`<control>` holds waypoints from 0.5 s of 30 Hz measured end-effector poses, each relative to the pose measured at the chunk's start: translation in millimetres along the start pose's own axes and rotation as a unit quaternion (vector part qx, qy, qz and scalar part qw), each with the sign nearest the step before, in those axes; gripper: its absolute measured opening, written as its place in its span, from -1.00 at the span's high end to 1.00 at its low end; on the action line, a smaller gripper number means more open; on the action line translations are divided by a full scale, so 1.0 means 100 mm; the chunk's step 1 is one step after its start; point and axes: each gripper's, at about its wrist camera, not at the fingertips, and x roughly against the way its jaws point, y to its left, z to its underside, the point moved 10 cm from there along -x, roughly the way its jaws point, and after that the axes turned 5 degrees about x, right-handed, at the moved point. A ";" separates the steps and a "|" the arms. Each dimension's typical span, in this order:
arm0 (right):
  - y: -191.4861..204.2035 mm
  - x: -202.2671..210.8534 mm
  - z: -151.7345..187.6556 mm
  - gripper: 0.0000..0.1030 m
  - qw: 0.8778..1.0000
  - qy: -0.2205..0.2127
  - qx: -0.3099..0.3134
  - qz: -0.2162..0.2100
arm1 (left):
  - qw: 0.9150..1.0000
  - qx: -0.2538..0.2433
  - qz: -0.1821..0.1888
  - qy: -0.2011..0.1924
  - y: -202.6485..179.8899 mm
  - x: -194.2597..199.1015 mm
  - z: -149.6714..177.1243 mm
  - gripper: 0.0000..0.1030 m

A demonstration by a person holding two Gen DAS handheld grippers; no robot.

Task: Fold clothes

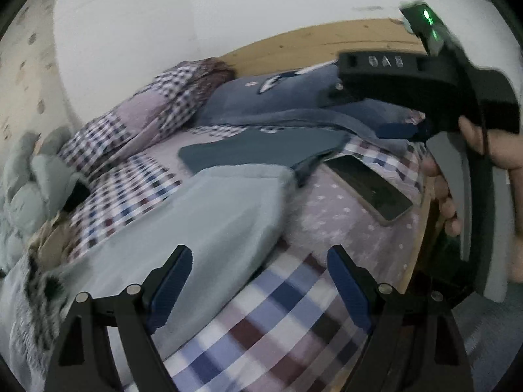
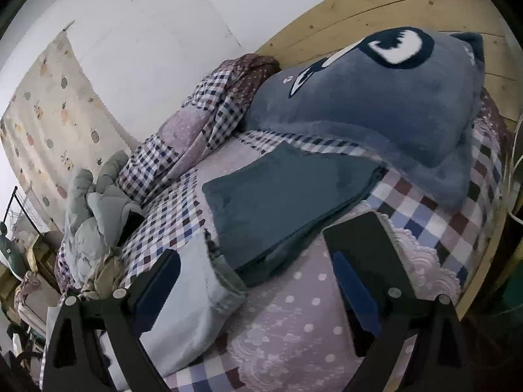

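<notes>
A folded pale grey-green garment lies on the bed just ahead of my left gripper, which is open with nothing between its blue pads. Behind it lies a folded dark teal garment. The black body of the right gripper hangs at the upper right, held by a hand. In the right wrist view the right gripper is open and holds nothing. Its left finger is over the pale garment, and the teal garment lies just beyond.
A dark phone lies on the checked bedspread right of the teal garment. A big grey plush pillow rests against the wooden headboard. A crumpled padded jacket and a bunched quilt lie at the left.
</notes>
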 end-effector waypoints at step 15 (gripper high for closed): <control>-0.33 0.07 -0.02 -0.89 0.999 0.003 -0.046 -0.022 | 0.996 0.087 0.012 0.002 0.28 -0.63 -0.31 -0.11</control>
